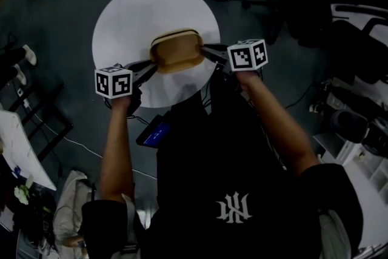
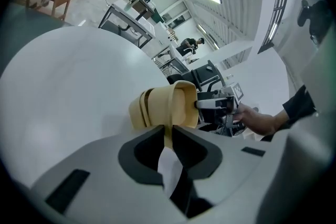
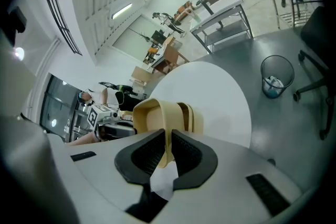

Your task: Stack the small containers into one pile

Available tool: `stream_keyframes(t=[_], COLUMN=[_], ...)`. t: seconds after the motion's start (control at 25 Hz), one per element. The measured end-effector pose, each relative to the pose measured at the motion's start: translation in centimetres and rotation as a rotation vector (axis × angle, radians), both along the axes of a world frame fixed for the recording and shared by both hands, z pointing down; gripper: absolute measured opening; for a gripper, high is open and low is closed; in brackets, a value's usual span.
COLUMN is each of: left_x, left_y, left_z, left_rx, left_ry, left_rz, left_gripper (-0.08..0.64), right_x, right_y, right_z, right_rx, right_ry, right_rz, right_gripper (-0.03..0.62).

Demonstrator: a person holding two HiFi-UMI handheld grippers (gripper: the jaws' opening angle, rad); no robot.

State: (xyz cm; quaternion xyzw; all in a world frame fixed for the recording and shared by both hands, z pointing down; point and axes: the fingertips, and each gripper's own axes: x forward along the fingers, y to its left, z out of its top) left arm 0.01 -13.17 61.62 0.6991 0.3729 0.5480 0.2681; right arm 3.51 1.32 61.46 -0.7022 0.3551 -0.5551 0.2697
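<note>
Nested tan containers [image 1: 176, 50] sit mid round table [image 1: 121, 15]. Your left gripper [image 1: 150, 68] and right gripper [image 1: 207, 51] each pinch an opposite rim, jaws narrow. Step looks like seating the pile; next, release without tipping.

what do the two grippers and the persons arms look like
The left gripper and right gripper are light grey plastic shells with black jaw pads. Each carries a white cube printed with black square markers, left and right. The person wears a black short-sleeved top with a white emblem; the forearms are bare.
</note>
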Motion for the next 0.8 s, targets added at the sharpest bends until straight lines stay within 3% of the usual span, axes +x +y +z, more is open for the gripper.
stream_keyframes(t=[0.4,0.64,0.8], left_x=[0.1,0.7,0.7], left_y=[-0.3,-0.1,-0.1], left_z=[0.8,1.1,0.7], left_rx=[0.033,0.061,0.056], left_ry=[-0.018,0.021,0.037], left_rz=[0.019,0.025,0.018], left_gripper=[0.051,0.052,0.052], right_x=[0.1,0.6,0.8], right_y=[-0.3,-0.2,-0.5], right_z=[0.9,1.4,0.7], right_rx=[-0.085,-0.193,-0.171], right_ry=[0.015,0.115,0.127], right_rz=[-0.05,-0.141,-0.123], right_gripper=[0.061,0.061,0.061])
